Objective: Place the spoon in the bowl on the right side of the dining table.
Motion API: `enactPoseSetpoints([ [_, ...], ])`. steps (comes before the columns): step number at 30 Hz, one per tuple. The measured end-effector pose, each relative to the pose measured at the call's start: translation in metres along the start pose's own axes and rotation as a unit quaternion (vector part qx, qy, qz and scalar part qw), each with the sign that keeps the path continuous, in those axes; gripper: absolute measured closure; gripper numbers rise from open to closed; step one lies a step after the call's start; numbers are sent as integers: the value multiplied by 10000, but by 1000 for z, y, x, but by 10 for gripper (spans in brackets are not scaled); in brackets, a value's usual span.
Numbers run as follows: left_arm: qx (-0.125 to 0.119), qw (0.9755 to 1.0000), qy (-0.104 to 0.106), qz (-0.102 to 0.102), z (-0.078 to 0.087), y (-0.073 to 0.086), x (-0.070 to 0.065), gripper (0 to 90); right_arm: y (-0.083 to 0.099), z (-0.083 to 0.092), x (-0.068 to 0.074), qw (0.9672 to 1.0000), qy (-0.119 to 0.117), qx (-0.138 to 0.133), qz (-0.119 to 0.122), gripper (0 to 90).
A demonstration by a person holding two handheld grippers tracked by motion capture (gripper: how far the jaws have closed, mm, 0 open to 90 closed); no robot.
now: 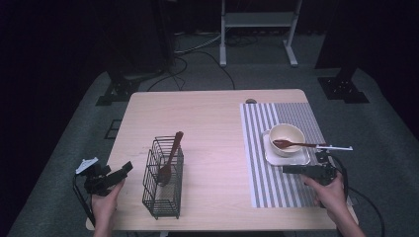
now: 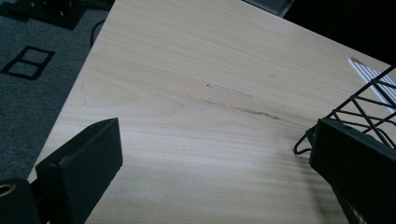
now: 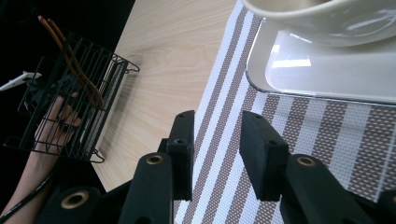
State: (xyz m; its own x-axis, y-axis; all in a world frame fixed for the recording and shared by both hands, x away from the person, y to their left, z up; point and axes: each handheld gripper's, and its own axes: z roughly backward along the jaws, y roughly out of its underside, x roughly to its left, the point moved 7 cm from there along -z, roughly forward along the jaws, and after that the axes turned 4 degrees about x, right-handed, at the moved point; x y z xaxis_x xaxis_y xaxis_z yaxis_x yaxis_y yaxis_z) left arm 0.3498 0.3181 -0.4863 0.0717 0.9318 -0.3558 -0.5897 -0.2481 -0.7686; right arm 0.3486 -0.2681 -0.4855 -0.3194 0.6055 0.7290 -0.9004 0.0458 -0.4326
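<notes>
1. High view: the wire caddy [image 1: 163, 177] stands near the front of the table [image 1: 207, 113], one wooden spoon [image 1: 169, 159] leaning upright inside it. Well to the right of the caddy, a cream bowl [image 1: 286, 138] sits on a white square plate [image 1: 288, 156] on the striped placemat [image 1: 276, 163], and a second wooden spoon [image 1: 296, 144] lies with its head in the bowl, handle pointing away from the caddy.

2. Same view: the right gripper [image 1: 291, 169] rests on the mat just in front of the plate, nothing in it. The left gripper [image 1: 127, 168] waits just left of the caddy, also empty.

3. My read on progress: one spoon is in the caddy, one in the bowl, and neither is held. If the spoons are going to the bowl, the caddy spoon is left; if the other way, the bowl spoon is.

4. Left gripper view: the jaws stand wide apart over bare table, the caddy [image 2: 369, 100] poking in beside the right-hand one. No spoon or bowl here; the table's grain and scuffs are what this view adds.

5. Right gripper view: the jaws stand a modest gap apart, only placemat [image 3: 299, 135] between them. The plate [image 3: 327, 70] and bowl [image 3: 322, 14] sit just ahead. Beyond, the caddy [image 3: 70, 98] with its spoon [image 3: 74, 60], and through its wires the left hand [image 3: 58, 119].
</notes>
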Motion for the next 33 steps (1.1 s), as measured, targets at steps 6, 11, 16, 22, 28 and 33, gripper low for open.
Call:
enactPoseSetpoints([
  [6,-4,10000,4,3,0,0,0,17,5,-2,5,9999,45,58,99,624],
  [11,-4,10000,6,7,0,0,0,17,7,-4,7,9998,82,86,149,587],
  [16,-8,10000,4,12,0,0,0,17,10,-7,8,9995,180,118,218,510],
  [22,-7,10000,6,6,0,0,0,17,11,-9,11,9992,225,117,296,452],
  [28,-8,10000,7,9,1,0,0,17,15,-12,16,9992,215,112,308,376],
  [33,-9,10000,9,8,0,0,0,17,19,-15,19,9991,192,112,370,360],
])
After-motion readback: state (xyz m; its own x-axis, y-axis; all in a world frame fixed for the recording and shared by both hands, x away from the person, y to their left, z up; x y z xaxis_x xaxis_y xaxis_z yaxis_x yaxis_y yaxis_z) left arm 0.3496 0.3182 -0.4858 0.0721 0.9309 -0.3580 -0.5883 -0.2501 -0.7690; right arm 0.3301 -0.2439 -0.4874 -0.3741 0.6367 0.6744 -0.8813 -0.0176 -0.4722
